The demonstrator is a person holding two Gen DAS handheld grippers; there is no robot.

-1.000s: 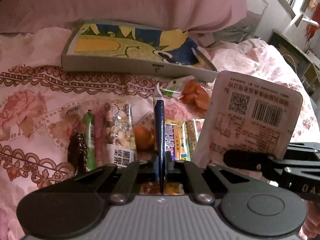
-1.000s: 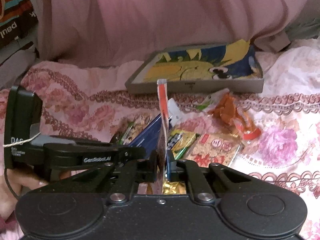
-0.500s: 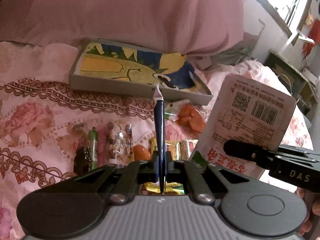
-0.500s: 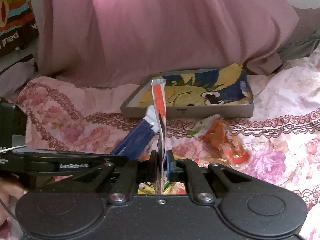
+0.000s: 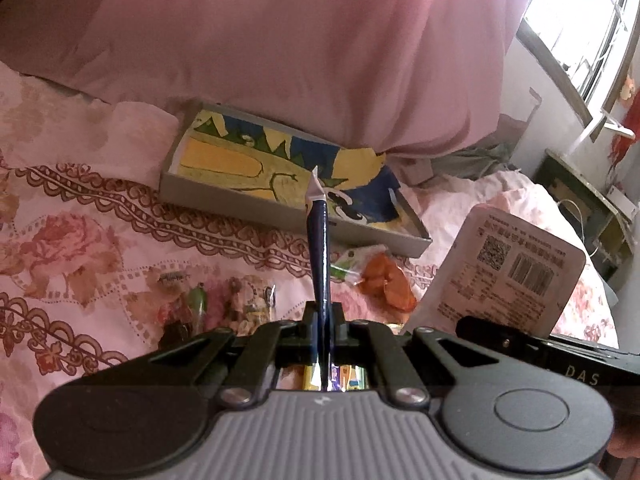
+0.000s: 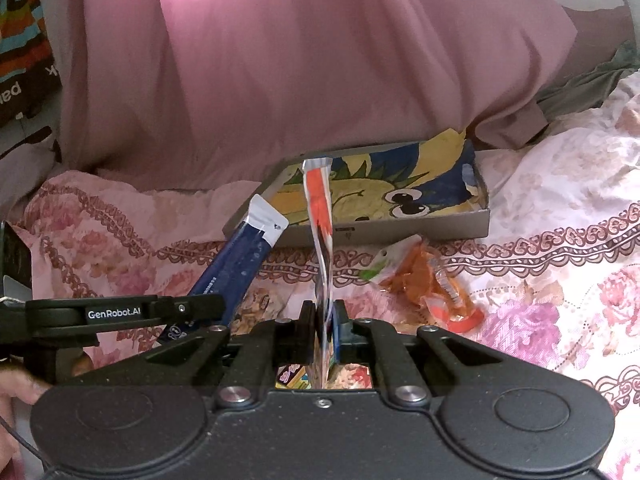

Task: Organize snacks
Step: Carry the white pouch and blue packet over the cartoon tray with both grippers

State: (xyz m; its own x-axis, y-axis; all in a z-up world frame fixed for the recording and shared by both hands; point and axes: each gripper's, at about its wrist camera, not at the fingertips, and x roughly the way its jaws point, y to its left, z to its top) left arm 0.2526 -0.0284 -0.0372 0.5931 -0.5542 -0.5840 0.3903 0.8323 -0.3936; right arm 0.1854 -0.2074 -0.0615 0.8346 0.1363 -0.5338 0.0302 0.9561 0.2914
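My left gripper is shut on a dark blue snack packet, held edge-on above the bedspread; the packet also shows in the right wrist view. My right gripper is shut on a white and orange snack pouch, whose barcode back shows in the left wrist view. A shallow grey box with a cartoon lining lies ahead of both grippers. An orange snack bag and several small packets lie on the bedspread below.
A pink quilt is heaped right behind the box. The floral bedspread spreads left and right. A window and a small desk stand at the far right. A striped bag is at the far left.
Both grippers have risen with their packets and moved towards the box. The loose snacks now sit lower in both views and the box looks nearer.
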